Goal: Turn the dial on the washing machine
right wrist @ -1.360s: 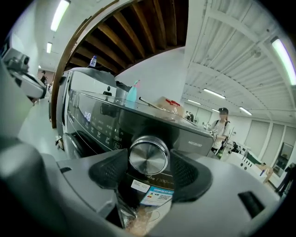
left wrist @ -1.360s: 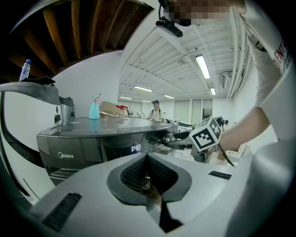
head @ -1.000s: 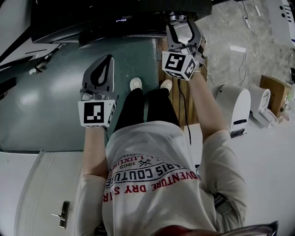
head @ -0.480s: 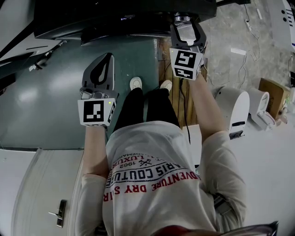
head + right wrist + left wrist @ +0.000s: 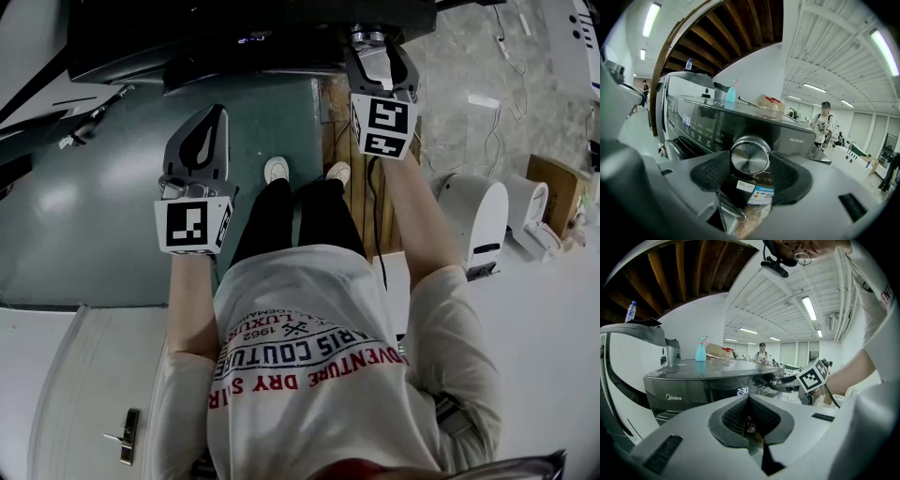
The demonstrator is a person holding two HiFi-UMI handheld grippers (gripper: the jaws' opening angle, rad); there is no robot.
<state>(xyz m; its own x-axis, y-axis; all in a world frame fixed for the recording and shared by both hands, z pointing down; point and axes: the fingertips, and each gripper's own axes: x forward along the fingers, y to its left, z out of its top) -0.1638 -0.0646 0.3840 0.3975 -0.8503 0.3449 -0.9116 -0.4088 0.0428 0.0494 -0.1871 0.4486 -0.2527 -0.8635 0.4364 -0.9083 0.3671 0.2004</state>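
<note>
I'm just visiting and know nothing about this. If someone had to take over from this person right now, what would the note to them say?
Right tool: shut on the dial, gripping it from both sides.
Left tool: shut, empty, held away from the washing machine.
The dial sits to the right of the display, which reads 2:30.
Done: dial gripped. To do: twist it to the setting wanted, then let go.

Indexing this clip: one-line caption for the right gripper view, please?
Right gripper clamped on the chrome dial of a dark washing machine, a blue bottle standing on top.
</note>
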